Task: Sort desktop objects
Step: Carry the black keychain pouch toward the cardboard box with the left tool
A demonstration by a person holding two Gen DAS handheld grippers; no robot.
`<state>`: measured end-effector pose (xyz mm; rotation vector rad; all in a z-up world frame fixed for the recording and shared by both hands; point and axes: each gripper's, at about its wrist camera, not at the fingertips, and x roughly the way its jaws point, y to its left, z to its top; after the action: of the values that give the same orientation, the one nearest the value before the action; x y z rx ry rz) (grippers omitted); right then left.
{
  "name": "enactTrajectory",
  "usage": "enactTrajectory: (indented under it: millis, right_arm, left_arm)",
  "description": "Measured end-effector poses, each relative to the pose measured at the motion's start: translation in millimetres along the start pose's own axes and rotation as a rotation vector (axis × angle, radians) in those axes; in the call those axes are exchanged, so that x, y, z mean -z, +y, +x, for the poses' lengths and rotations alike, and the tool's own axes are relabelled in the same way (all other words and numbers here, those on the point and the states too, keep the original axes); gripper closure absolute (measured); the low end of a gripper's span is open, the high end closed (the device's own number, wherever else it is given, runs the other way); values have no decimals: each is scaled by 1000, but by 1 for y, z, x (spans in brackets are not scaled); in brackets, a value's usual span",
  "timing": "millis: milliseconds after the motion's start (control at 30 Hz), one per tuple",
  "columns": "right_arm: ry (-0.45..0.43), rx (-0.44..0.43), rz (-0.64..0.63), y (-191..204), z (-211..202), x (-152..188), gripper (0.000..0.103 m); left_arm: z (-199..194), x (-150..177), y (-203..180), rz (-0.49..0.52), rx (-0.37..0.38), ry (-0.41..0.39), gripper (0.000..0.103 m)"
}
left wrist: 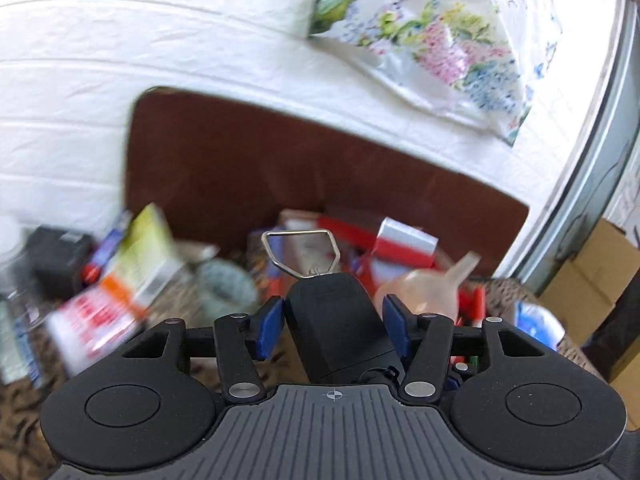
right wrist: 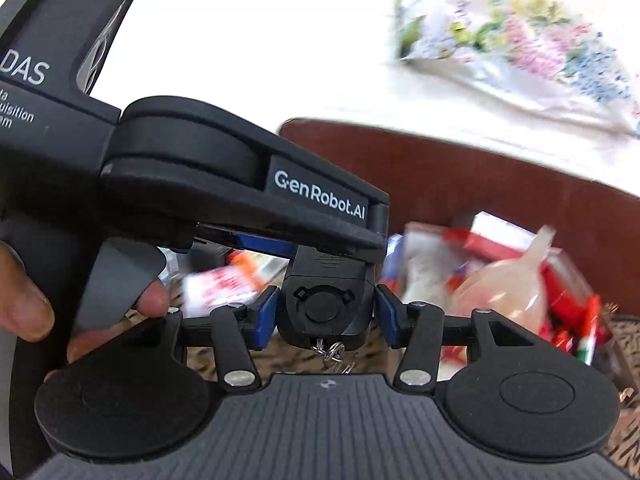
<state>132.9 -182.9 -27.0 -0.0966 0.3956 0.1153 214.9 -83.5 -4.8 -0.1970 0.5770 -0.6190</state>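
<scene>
White bedding (left wrist: pixel 200 40) lies behind the brown box (left wrist: pixel 320 168). Both claws, left (left wrist: pixel 334 322) and right (right wrist: pixel 326 316), clamp one black scale (left wrist: pixel 340 320) above it.

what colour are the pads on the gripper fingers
Blue pads, clearest in the left wrist view, either side of the black boxy device.

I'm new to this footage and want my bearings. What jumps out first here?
A black device with a wire loop sits between both grippers' blue pads: the left gripper and right gripper meet on it. Behind lie blurred, colourful boxes and a floral bag on white fabric.
</scene>
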Motion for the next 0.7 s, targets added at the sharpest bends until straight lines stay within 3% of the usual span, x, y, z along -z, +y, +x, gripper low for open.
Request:
enactTrajectory:
  millis: [333,700]
  right_arm:
    - [18,82,14,-59,54,-19,47]
    - [101,153,-63,-75,97,-8,47]
  left_arm:
    - [85,-34,-3,-33,90,21,49]
    - [143,-26,23,-133,139,92,49]
